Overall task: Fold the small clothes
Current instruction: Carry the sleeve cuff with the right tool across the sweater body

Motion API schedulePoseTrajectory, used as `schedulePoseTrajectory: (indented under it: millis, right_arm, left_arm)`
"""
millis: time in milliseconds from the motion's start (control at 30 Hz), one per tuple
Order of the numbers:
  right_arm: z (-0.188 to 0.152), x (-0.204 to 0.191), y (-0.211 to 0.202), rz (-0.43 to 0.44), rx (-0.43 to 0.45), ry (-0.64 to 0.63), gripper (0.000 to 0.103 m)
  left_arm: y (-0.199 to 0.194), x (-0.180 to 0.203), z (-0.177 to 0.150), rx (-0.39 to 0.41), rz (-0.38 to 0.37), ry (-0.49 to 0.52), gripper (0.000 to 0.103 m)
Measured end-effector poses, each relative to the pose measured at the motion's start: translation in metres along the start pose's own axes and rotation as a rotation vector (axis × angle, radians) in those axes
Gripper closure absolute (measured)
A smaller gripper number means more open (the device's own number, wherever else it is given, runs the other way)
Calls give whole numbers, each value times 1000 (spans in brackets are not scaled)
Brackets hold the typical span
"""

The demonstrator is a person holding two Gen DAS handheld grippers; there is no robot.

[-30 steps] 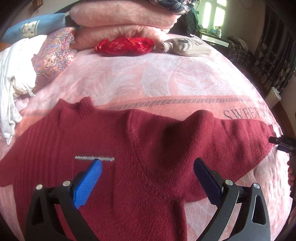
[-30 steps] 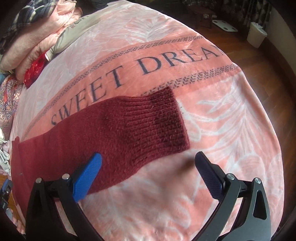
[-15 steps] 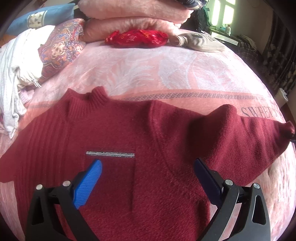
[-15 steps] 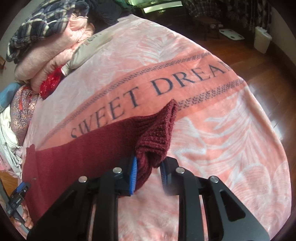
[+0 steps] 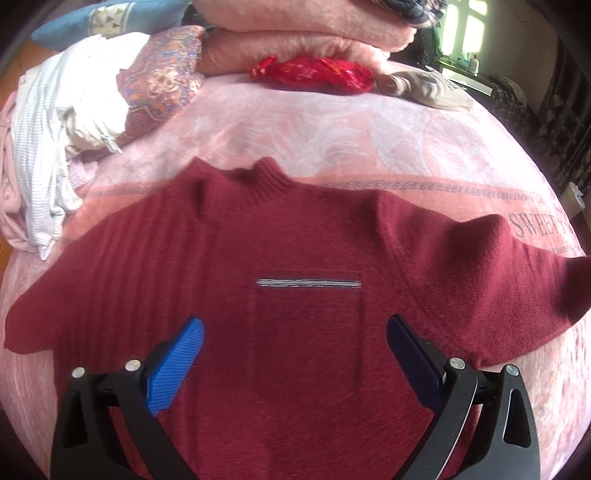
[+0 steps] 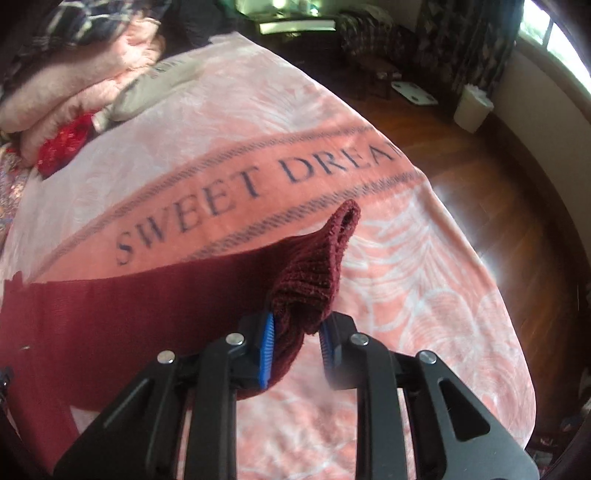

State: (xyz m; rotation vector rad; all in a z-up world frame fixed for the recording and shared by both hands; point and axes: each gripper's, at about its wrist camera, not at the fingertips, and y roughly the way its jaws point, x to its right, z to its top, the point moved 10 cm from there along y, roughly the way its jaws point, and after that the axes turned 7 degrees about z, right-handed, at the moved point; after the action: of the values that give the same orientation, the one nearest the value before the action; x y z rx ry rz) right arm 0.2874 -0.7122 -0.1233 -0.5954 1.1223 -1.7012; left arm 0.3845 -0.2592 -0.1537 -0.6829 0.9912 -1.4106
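A dark red knitted sweater [image 5: 303,258] lies front up on a pink blanket [image 5: 332,136], collar toward the far side, with a small silver stripe [image 5: 308,283] on its chest. My left gripper [image 5: 295,347] is open and empty, hovering over the sweater's lower chest. My right gripper [image 6: 295,343] is shut on the ribbed cuff of the sweater's sleeve [image 6: 314,273] and holds it lifted off the blanket [image 6: 388,277]. The sleeve [image 6: 122,306] runs left toward the body.
Folded pink blankets [image 5: 295,33], a red bundle [image 5: 314,72], a beige cap [image 5: 428,88], a patterned pillow [image 5: 162,81] and white clothes [image 5: 48,129] sit at the bed's far side. The bed edge drops to a wooden floor [image 6: 498,192] at right, with a white bin [image 6: 472,107].
My right gripper closed on the sleeve cuff and lifted it, drawing the sleeve inward. My left gripper moved from the sweater's right side to over the chest, still open.
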Motion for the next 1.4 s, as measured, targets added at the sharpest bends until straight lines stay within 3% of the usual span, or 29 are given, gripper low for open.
schedulePoseTrajectory:
  millis: [200,367,467,567,633,667,733,800,833,1000,1267,1300,1333,1400]
  right_arm:
    - [-17,-159,-24,133,5,-272,83]
    - [-56,-275,4,185,-56,-436,82]
    - [-82,-313,27,197,-118,-470,82]
    - [-100,-320,51,197,-167,-464,79]
    - [-110,-323,60,267,-226,-428,70]
    - [-114,-325,60,324,-245,-405,57]
    - [-119,-328,51,495,-287,-340,46]
    - [-116,-319,40,608,-306,-249,46]
    - [-111,-310,36,621,-293,-223,46]
    - [-88,-254,28,510,-193,-201,46]
    - [-89,-205,42,495,-151,-173,45]
    - [-92,-202,43,492,-148,-174,46]
    - [-93,-196,44,488,-145,-176,47]
    - [-97,-187,42,481,-135,-181,47]
  left_arm:
    - [-4,-49,-2,-1,-8,-66,4]
    - [-2,-75,-10,-15,-14,-99,4]
    - [1,-85,-14,-28,-20,-111,4]
    - [5,-85,-17,-39,-23,-110,4]
    - [8,-80,-17,-44,-26,-101,4]
    - [10,-76,-17,-48,-27,-94,4]
    - [13,-65,-18,-57,-37,-80,4]
    - [15,-54,-18,-62,-46,-63,4]
    - [15,-46,-18,-62,-53,-49,4]
    - [21,-2,-22,-94,-99,-3,4]
    - [37,85,-19,-213,-260,6,4]
    - [39,91,-20,-221,-270,3,6]
    - [41,97,-19,-225,-273,1,17]
    - [41,103,-16,-215,-244,6,31]
